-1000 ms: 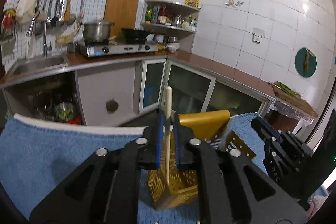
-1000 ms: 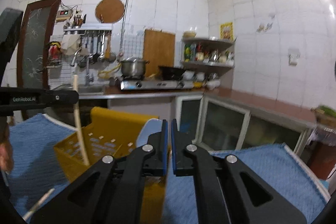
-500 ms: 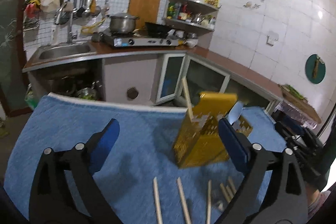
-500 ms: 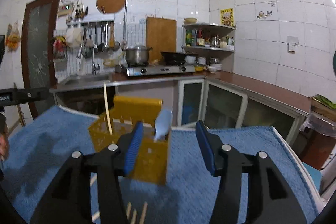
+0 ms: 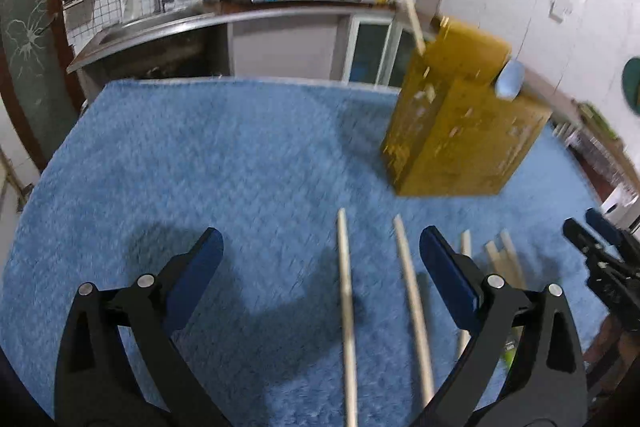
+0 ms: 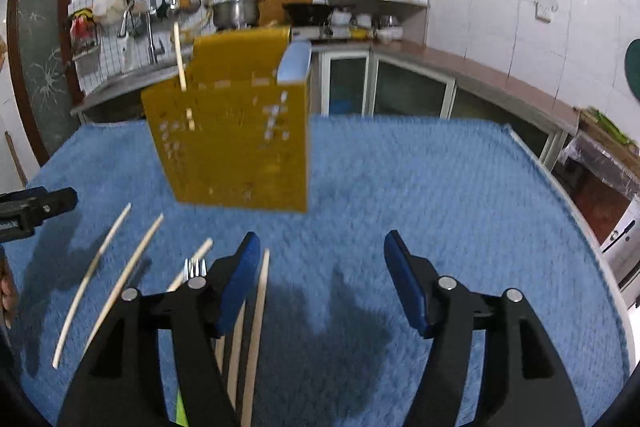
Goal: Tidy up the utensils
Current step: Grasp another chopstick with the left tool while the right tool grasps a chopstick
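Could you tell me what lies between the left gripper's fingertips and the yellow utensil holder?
In the left wrist view, two loose chopsticks lie between the left gripper and the yellow utensil holder; beyond their tips, only bare blue towel.

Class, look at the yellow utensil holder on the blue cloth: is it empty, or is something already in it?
Not empty. The yellow utensil holder stands upright with one chopstick and a pale blue utensil end sticking out of its top.

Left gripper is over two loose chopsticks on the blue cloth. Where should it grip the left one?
Take the left chopstick near mid-shaft, from above, left gripper pads either side across its width. It lies flat, apart from its neighbour, so one finger should fit between.
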Motion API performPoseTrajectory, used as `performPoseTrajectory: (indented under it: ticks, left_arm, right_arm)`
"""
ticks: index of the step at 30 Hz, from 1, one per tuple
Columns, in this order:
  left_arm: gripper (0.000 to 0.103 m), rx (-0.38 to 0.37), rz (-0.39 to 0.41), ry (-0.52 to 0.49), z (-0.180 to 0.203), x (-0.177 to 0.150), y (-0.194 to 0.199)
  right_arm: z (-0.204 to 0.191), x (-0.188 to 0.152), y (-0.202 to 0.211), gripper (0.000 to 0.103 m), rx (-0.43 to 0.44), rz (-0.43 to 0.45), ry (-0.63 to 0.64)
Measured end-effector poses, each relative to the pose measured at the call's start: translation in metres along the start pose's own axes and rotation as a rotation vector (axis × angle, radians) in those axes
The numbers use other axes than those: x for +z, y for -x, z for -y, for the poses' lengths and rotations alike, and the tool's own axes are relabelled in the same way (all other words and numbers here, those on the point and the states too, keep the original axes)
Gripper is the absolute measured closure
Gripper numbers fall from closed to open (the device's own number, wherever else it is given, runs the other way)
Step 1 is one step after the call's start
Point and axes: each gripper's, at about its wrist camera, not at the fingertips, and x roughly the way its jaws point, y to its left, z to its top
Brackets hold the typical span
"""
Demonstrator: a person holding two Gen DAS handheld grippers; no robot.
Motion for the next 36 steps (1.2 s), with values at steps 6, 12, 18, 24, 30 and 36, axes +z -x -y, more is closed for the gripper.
performPoseTrajectory:
  ticks: [6,12,18,24,30,36]
  left_arm:
    - [0.007,0.022,-0.047,-0.011,0.003,-0.011,-0.021]
    - [0.020,0.033,-0.080,-0.050,0.015,-0.014,-0.037]
    - [0.035,0.016,-0.140,-0.032,0.019,-0.016,-0.053]
    - [0.040,0.035,-0.151,-0.033,0.021,-0.018,-0.061]
    - [0.052,0.064,-0.149,-0.061,0.025,-0.017,-0.062]
    - [0.068,0.062,-0.151,-0.070,0.024,-0.012,-0.064]
  right_arm:
    - [-0.007,-0.010,-0.022,0.039,-0.003,-0.081,-0.008]
    - [-0.016,-0.015,-0.041,0.039,-0.018,-0.130,0.010]
    - [-0.027,-0.018,-0.047,0.040,0.013,-0.153,0.032]
    - [-0.025,-0.017,-0.058,0.061,0.018,-0.204,0.002]
    - [-0.027,-0.016,-0.059,0.074,0.031,-0.229,-0.012]
    - [-0.031,-0.015,-0.062,0.075,0.020,-0.246,-0.012]
